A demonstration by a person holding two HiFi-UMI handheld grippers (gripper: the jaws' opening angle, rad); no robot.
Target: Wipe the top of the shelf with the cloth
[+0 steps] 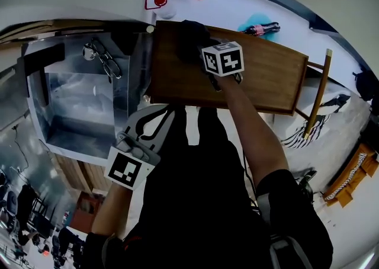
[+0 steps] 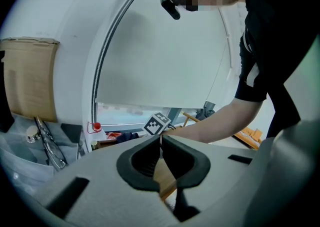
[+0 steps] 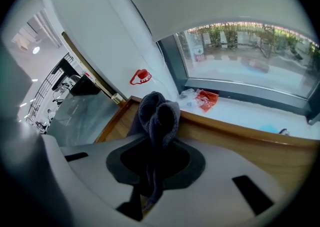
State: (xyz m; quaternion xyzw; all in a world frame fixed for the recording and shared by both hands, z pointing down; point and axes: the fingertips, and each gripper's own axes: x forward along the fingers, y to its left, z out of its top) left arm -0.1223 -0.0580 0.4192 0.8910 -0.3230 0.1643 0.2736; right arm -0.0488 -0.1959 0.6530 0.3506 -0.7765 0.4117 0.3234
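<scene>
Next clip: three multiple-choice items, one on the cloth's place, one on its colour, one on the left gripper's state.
1. The cloth is: A draped on a chair; B on the wooden shelf top; C inside a drawer.
2. The cloth is: A dark grey; B white; C red.
3. The left gripper is: A shut on the cloth; B wide open; C shut, empty.
Answers: B, the right gripper holds it on the wood; A, it looks dark grey in both views; C, its jaws meet with nothing between.

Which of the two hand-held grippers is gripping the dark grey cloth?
The right gripper: its jaws pinch the dark grey cloth over the brown wooden shelf top. The left gripper is shut on nothing.
</scene>
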